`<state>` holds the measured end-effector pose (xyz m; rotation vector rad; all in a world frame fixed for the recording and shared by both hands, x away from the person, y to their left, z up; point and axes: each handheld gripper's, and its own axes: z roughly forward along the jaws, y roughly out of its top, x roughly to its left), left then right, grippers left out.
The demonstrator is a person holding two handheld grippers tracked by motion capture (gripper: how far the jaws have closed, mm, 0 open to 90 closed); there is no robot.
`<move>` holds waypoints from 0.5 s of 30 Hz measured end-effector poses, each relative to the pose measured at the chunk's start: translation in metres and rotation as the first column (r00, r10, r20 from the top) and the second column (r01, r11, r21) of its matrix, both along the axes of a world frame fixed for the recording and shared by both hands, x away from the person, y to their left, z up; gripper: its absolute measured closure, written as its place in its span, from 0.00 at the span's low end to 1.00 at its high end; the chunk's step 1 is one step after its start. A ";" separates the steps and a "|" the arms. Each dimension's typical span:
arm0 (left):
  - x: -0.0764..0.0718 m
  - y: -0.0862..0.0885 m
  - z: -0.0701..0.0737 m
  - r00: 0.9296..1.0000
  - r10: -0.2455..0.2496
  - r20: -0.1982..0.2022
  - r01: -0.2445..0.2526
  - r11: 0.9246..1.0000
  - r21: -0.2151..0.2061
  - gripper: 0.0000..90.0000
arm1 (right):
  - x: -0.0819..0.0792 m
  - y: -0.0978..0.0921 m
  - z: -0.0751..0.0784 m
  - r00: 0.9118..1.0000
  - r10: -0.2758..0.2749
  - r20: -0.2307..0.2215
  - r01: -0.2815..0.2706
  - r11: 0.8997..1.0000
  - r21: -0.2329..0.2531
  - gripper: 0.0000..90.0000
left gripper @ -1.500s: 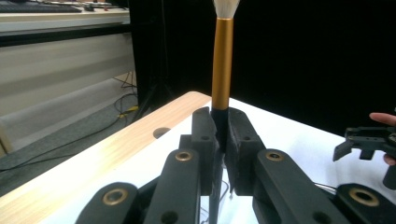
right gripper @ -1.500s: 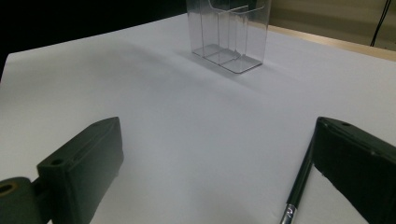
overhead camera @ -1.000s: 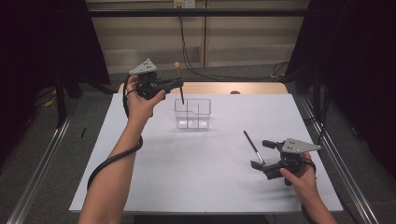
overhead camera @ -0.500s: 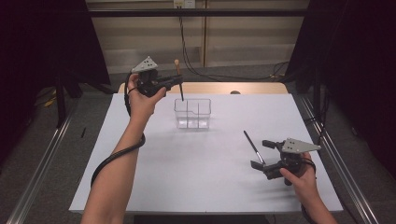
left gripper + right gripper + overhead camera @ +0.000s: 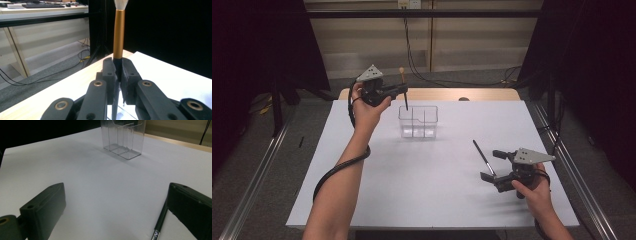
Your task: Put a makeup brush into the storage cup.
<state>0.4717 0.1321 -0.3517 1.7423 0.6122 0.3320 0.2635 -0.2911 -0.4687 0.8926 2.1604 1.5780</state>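
My left gripper is raised over the far left of the white table, shut on a brush held upright. The brush's black handle points down above the left end of a clear divided box. In the left gripper view my left gripper clamps the brush just below its gold ferrule, with pale bristles on top. My right gripper rests open at the near right. A black pen-like stick lies on the table beside it. The stick lies just inside the right-hand jaw of my right gripper, untouched.
The clear box stands well ahead of the right gripper across bare white table. A wooden desk edge runs behind the table. Metal rails flank both sides and cables hang at the back.
The left gripper with the brush has drifted very slightly to the right. The right gripper and the stick have stayed put.
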 end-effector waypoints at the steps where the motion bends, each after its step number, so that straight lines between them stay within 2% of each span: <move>1: 0.000 0.000 -0.001 1.000 0.002 -0.002 -0.002 1.000 0.005 0.92 | 0.000 0.000 0.000 1.000 0.000 0.001 0.000 1.000 0.000 0.02; 11: 0.001 -0.003 -0.013 1.000 0.007 -0.010 -0.007 1.000 0.001 0.92 | 0.000 0.000 0.000 1.000 0.002 0.003 -0.002 1.000 0.001 0.02; 15: 0.001 -0.003 -0.017 1.000 0.015 -0.008 -0.015 1.000 0.019 0.92 | 0.000 0.000 0.000 1.000 0.004 0.003 -0.004 1.000 -0.002 0.02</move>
